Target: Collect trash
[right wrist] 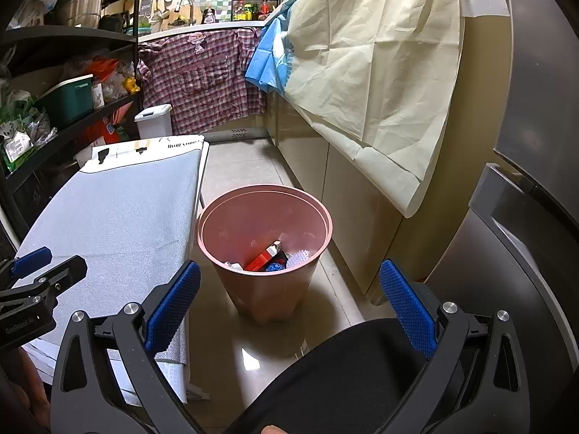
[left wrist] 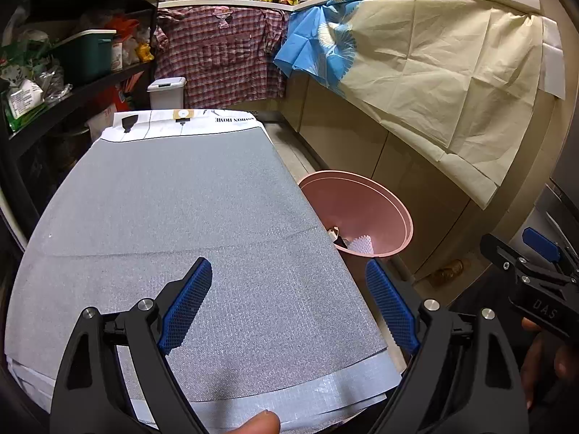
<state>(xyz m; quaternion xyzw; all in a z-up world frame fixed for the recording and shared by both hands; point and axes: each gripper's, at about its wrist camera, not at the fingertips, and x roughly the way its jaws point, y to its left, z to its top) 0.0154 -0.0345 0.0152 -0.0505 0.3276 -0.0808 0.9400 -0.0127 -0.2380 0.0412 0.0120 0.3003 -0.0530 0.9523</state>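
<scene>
- Nearest, the left gripper [left wrist: 287, 303] hangs with its blue pads [left wrist: 186, 303] spread wide and nothing between them; under and ahead of them lies only the grey cover of the table [left wrist: 173, 202].
- Likewise the right gripper [right wrist: 289, 307] stands released, fingers far apart and empty, pointing down over the tiled floor [right wrist: 239, 166].
- Just ahead of the right fingers, between them in the right wrist view, the pink bin [right wrist: 266, 249] stands upright on the floor, touching or just beside the table's edge.
- Inside the bin the trash [right wrist: 269, 258] rests at the bottom: a red box, a blue piece and a white spiky piece.
- From the left fingers the bin sits ahead and to the right, past the table's edge, partly hidden.
- Farther ahead, a white lidded container [left wrist: 167, 91] stands beyond the table's far end.
- Farthest, a plaid shirt [left wrist: 220, 54] hangs from the counter, with a cream cloth [left wrist: 434, 65] draped along the cabinets on the right.
</scene>
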